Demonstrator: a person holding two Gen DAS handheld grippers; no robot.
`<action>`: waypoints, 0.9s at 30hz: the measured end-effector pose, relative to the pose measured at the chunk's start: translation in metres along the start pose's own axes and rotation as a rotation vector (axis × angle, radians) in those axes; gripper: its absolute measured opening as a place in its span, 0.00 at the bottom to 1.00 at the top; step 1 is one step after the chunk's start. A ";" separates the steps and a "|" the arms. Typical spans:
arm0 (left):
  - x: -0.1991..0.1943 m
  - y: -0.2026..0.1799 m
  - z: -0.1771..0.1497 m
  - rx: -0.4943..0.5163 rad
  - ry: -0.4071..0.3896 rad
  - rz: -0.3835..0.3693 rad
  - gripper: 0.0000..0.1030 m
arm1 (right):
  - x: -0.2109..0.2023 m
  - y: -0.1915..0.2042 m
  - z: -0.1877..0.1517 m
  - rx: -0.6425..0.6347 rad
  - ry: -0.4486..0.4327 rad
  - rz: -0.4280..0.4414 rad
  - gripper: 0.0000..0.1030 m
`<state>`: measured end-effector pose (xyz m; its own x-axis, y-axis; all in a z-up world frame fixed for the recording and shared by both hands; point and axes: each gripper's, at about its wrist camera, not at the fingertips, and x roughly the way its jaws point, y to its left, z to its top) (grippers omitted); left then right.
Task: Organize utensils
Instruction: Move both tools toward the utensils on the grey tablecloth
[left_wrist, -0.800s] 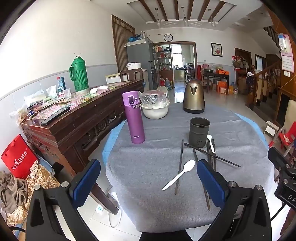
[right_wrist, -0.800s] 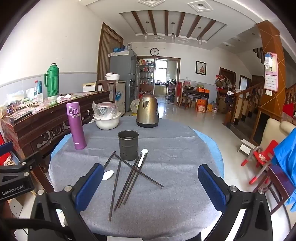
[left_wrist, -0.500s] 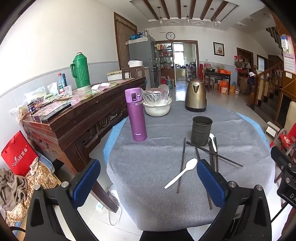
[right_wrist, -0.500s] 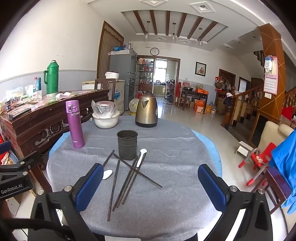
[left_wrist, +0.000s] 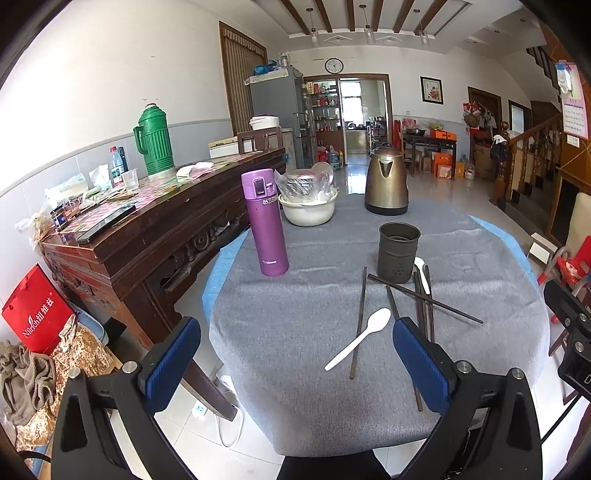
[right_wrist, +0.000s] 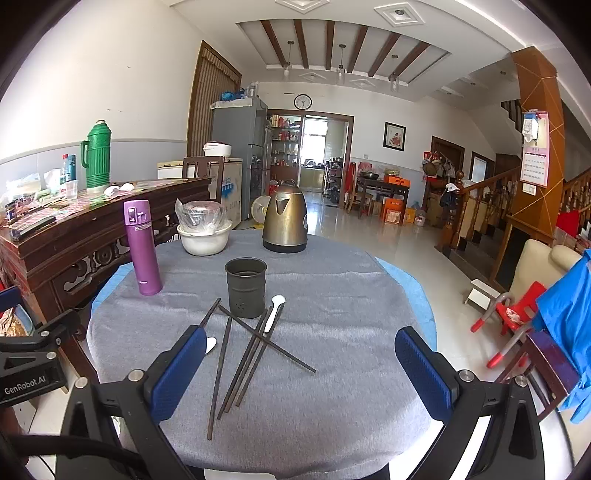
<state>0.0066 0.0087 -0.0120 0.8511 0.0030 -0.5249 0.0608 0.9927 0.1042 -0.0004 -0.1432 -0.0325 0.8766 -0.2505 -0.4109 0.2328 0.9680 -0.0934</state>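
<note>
Left wrist view shows the left claw (left_wrist: 295, 363) spread fully wide and empty above the near edge of the round grey-clothed worktop (left_wrist: 295, 406). A dark metal utensil cup (left_wrist: 398, 251) stands upright mid-worktop, with dark chopsticks (left_wrist: 424, 299) scattered and crossing just in front of it. One white plastic spoon (left_wrist: 360, 341) lies beside a single chopstick; another white spoon (right_wrist: 274, 312) touches the cup's base. The right claw (right_wrist: 301, 369) also gapes wide, holding nothing.
</note>
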 end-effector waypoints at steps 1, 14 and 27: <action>0.000 0.000 0.000 0.000 0.001 -0.001 1.00 | 0.000 0.000 0.000 -0.001 0.001 0.000 1.00; 0.007 -0.009 0.004 0.022 0.016 0.001 1.00 | 0.008 -0.003 -0.005 0.003 0.035 -0.003 1.00; 0.029 -0.041 0.013 0.104 0.063 -0.004 1.00 | 0.040 -0.030 -0.014 0.073 0.157 0.005 1.00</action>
<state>0.0359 -0.0334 -0.0205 0.8167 0.0096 -0.5770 0.1206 0.9749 0.1869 0.0216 -0.1825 -0.0583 0.8026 -0.2351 -0.5483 0.2638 0.9642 -0.0274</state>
